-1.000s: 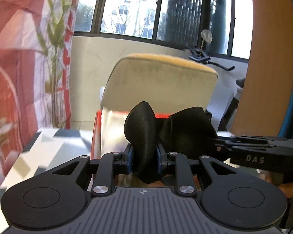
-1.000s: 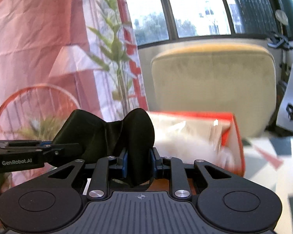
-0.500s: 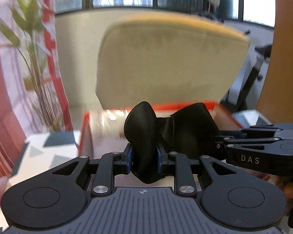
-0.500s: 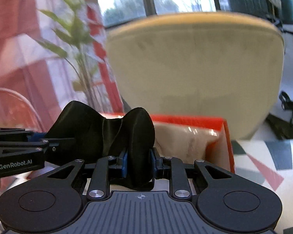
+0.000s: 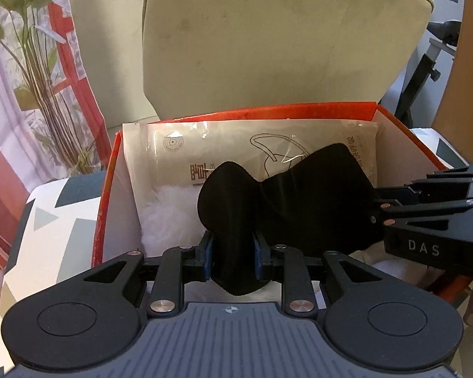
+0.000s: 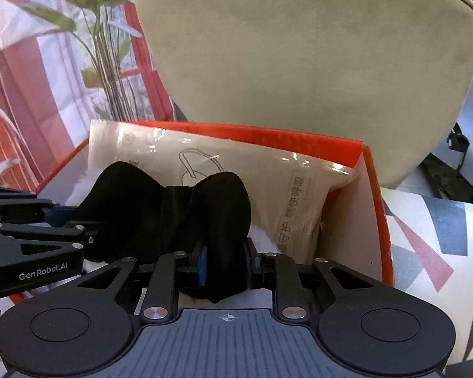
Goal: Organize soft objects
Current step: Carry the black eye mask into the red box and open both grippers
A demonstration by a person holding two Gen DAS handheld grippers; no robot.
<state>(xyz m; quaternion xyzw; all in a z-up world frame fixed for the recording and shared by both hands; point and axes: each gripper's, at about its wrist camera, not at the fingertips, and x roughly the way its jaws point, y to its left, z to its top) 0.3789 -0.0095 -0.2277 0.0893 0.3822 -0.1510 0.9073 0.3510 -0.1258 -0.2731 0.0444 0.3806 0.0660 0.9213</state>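
L wrist view: my L gripper (image 5: 231,260) is clamped on one end of the black mask (image 5: 287,201), blue pads (image 5: 207,258) pinching the fabric w/ a bit hanging below. Mask is stretched across to the R, where my R gripper (image 5: 378,212) comes in from the side and grips the other end. Mask is up over the orange box (image 5: 105,189), not resting on anything I can see. In the box: a beige pkg (image 5: 173,154) leaning on the back wall, w/ a line drawing and print on it, and white fluff (image 5: 170,217) at its base. Box sits on a patterned cloth (image 5: 56,223). Beige chair back (image 5: 280,41) right behind the box, plant (image 5: 31,63) off to the L.

R wrist view: my R gripper (image 6: 225,264) is shut on its end of the mask (image 6: 173,214), fabric bulging up betw. the fingers. L gripper (image 6: 88,233) enters from the L edge, closed on the far end. Mask is held over the box (image 6: 375,220) interior, in front of the pkg (image 6: 293,201), which is tilted vs. the back wall. Chair back (image 6: 315,50) fills the top, cloth (image 6: 432,245) on the R, plant (image 6: 107,47) top L.
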